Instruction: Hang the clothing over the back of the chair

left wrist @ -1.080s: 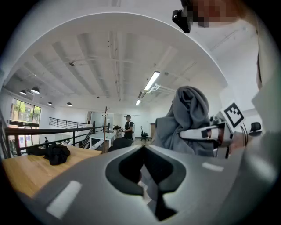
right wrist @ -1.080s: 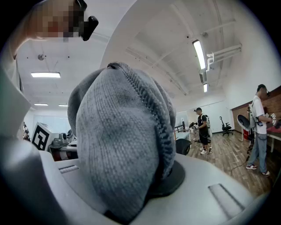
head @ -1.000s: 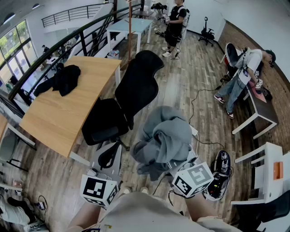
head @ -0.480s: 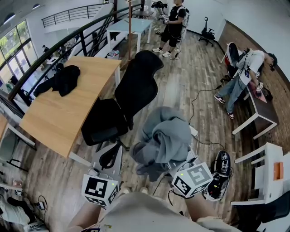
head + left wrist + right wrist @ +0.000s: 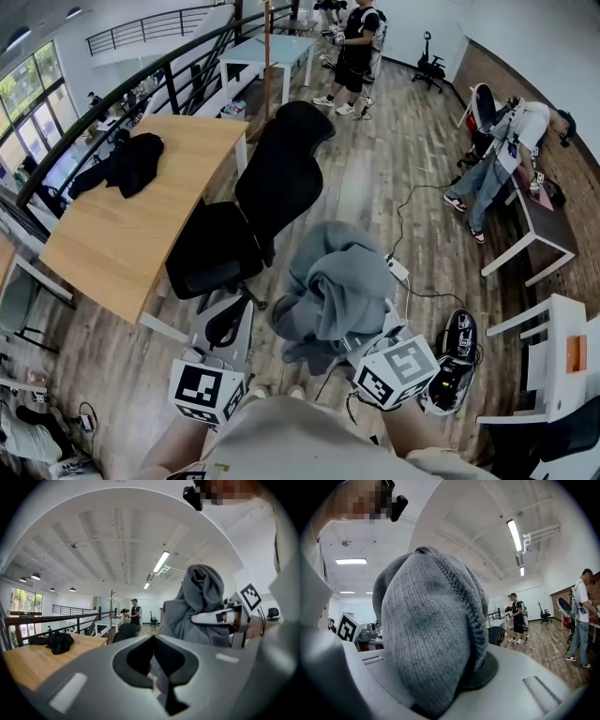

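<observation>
Holding the bundled grey knitted garment [image 5: 333,281] clamped in the right gripper [image 5: 457,667] jaws, left gripper [image 5: 154,667] jaws together and empty; next, I judge, it must be lifted over the backrest of the black office chair [image 5: 281,178], upper centre.

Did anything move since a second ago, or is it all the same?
Almost nothing changed. The person in black by the far table took a small step. Nothing was grabbed or let go. The gray clothing stayed bunched in the right gripper, not yet on the black chair. The left gripper stayed beside it, and the black garment stayed on the wooden table.
</observation>
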Motion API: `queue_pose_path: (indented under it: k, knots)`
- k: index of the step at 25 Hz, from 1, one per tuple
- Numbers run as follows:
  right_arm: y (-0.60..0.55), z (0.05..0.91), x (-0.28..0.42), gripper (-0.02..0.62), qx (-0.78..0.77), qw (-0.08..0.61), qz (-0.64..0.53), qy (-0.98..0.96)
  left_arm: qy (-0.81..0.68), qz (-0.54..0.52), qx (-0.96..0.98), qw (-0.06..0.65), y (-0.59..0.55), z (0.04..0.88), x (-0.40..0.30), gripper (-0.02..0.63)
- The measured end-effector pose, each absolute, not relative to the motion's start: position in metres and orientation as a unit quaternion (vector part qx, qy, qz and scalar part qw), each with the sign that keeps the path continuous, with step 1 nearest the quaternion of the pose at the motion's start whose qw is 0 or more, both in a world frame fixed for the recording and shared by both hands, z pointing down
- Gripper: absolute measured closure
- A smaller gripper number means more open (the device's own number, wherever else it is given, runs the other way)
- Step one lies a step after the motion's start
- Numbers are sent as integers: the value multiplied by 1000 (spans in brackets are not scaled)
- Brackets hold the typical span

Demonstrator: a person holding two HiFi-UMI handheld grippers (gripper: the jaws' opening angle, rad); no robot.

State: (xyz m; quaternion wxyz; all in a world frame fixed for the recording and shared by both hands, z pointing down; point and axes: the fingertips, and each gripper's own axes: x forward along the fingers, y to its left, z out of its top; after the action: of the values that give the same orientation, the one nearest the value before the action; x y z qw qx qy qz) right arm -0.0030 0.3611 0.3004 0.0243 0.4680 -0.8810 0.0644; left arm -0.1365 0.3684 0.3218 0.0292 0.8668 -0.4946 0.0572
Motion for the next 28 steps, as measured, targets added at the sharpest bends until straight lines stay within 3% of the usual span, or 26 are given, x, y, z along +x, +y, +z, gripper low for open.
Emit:
queue_pose_path:
  k: [28]
  knots:
    - [347,315,41,511,434,19,66,-898,-515,80,853,13,364,339,-84,604]
